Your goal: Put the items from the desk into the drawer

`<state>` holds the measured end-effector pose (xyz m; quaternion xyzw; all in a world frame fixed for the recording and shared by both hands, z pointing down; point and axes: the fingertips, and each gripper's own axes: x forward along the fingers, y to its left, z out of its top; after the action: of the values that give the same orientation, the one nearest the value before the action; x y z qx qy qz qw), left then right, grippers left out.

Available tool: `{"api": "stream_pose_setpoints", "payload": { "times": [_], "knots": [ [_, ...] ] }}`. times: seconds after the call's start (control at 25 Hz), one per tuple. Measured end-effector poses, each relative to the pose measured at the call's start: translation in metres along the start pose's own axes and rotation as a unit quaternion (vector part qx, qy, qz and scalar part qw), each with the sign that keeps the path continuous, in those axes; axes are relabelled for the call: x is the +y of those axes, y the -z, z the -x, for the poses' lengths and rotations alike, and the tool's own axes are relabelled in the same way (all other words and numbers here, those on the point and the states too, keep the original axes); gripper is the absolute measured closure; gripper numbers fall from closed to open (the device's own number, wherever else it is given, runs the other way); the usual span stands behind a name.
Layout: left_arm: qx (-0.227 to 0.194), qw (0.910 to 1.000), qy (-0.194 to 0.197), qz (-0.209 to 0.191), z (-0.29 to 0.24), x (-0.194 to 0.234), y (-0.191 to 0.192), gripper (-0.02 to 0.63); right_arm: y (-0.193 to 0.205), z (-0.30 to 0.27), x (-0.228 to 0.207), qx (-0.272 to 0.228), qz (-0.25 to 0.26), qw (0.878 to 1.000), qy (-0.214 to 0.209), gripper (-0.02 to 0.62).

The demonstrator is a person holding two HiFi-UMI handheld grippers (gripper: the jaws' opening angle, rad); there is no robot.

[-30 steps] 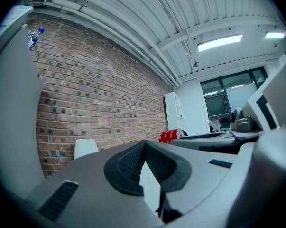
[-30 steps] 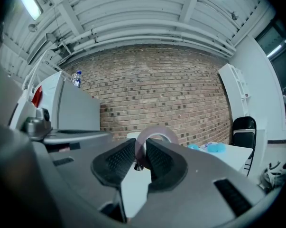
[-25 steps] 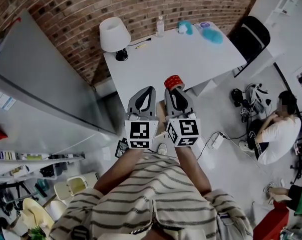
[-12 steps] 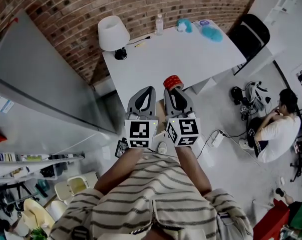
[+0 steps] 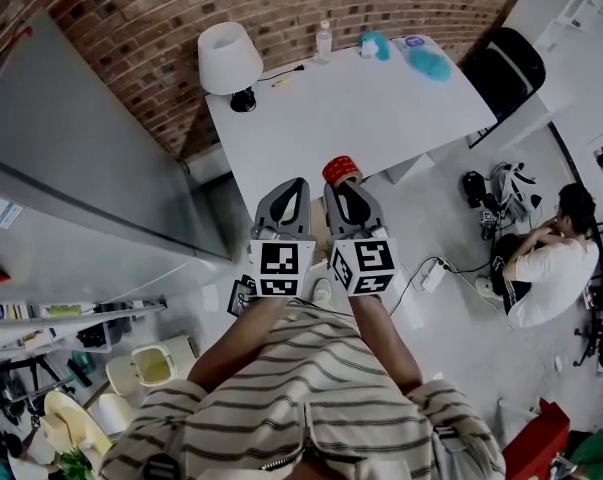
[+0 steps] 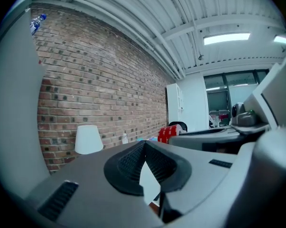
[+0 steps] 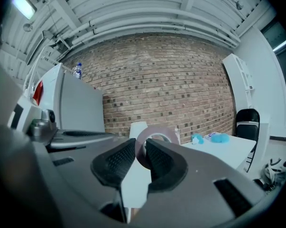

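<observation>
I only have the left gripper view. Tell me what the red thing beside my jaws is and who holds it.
Observer: It is a red tape roll. The right gripper has it clamped edge-on between its pads, with the ring standing up past the fingertips.
Operator: Report anything on the floor off to my right.
Observer: A person in a white shirt sits on the floor to the right of the desk, well apart from both grippers.
</observation>
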<state>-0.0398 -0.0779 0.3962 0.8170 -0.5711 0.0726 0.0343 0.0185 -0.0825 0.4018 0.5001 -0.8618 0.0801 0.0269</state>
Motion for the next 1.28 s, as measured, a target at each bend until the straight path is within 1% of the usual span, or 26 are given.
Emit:
{"api": "stream_pose_setpoints", "payload": {
  "times": [0.24,0.52,0.68,1.28],
  "knots": [
    [0.018,0.9998,0.001,0.01,-0.005,0.004,0.015,0.601,0.019,-0.006,0.002,0.036,-0.004,0.999,-0.01,0.518],
    [0.039,0.999,0.001,0.02,-0.01,0.006,0.031,0.601,0.037,-0.012,0.005,0.063,-0.014,0.998,-0.014,0.518],
    [0.058,0.9981,-0.002,0.023,-0.012,0.009,0.043,0.601,0.048,-0.014,0.007,0.079,-0.021,0.996,-0.017,0.518],
    [0.133,0.9901,-0.005,0.043,-0.018,0.015,0.102,0.601,0.098,-0.023,0.01,0.147,-0.048,0.988,-0.021,0.518]
  ]
}}
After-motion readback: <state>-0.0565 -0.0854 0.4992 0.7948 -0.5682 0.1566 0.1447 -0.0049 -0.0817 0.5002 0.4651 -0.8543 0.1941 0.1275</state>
